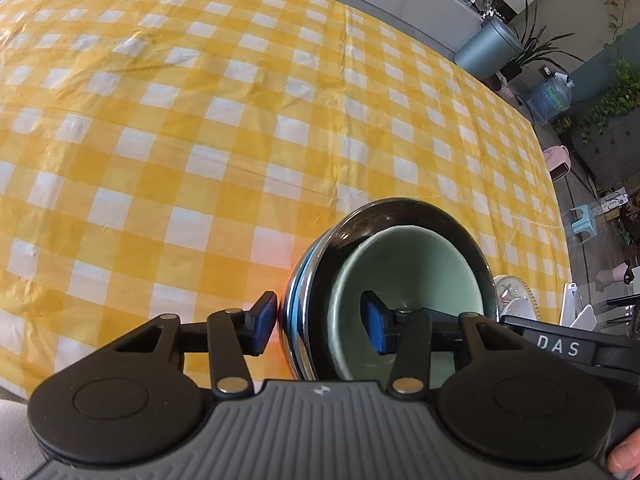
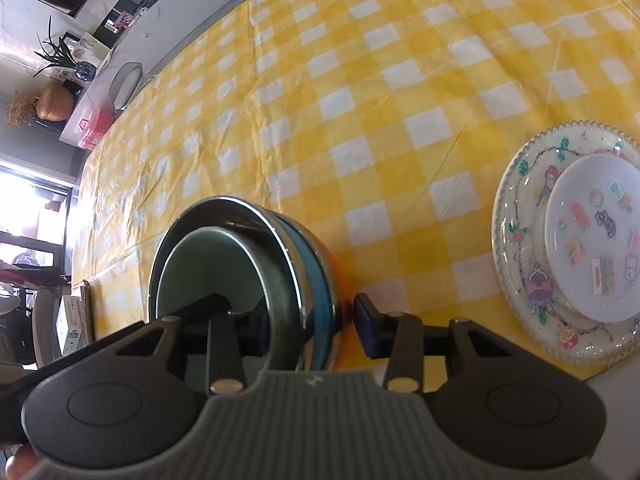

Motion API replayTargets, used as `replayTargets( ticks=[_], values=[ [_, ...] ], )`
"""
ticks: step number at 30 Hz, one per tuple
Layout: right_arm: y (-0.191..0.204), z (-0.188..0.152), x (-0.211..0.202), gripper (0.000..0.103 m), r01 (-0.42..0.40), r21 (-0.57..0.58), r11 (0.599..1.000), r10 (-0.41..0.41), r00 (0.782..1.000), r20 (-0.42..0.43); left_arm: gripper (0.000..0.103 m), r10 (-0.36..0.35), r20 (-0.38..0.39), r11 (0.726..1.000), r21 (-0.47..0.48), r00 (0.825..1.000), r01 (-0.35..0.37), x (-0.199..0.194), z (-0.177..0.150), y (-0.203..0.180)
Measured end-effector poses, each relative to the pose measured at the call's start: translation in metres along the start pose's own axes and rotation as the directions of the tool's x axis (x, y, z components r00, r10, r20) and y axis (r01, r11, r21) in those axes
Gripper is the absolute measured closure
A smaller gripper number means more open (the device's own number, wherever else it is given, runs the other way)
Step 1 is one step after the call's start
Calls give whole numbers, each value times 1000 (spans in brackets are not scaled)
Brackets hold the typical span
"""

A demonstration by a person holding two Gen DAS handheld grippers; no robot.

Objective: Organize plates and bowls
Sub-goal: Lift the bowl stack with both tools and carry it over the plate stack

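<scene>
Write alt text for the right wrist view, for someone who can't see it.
The right claw straddles the rim of a steel bowl with a green bowl nested inside, on a yellow checked tablecloth. To the right, a small white plate sits on a larger patterned plate.

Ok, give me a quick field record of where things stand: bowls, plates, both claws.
bowls: pale green bowl nested inside metal bowl, on the yellow checked tablecloth
left claw: straddles the bowls' rim, one finger inside, one outside; contact unclear
right claw: straddles the opposite rim the same way; contact unclear
plates: small white plate stacked on patterned plate, to the right of the bowls in the right wrist view
</scene>
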State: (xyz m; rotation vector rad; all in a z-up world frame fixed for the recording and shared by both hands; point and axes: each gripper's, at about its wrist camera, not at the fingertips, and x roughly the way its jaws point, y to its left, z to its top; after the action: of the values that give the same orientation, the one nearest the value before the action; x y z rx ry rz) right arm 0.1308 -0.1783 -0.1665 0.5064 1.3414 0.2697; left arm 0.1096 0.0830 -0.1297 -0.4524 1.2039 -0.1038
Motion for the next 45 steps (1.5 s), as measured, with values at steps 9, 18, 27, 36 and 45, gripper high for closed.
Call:
replayTargets(
  ticks=[9,18,27,36,45],
  values=[
    [-10,0,-2,62,-22,9,1000,22,1000,0,61,26,-11,1000,4,1000,-26,4,0,-1],
    [-13,-1,-4,67,-28,23,999,28,1000,7,60,17,1,1000,7,1000,-17,1,0,-2],
    [-10,0,-11,69,-23,1,1000,23,999,33,60,17,22,1000,22,1000,-17,-3,2,-10],
    [-18,4,-44,69,-31,1,1000,31,997,74,60,-5,54,998,58,999,2,-18,6,-39],
    [-47,16,-101,69,-24,22,999,21,991,134,60,-53,64,990,135,997,44,-20,6,-101]
  ],
)
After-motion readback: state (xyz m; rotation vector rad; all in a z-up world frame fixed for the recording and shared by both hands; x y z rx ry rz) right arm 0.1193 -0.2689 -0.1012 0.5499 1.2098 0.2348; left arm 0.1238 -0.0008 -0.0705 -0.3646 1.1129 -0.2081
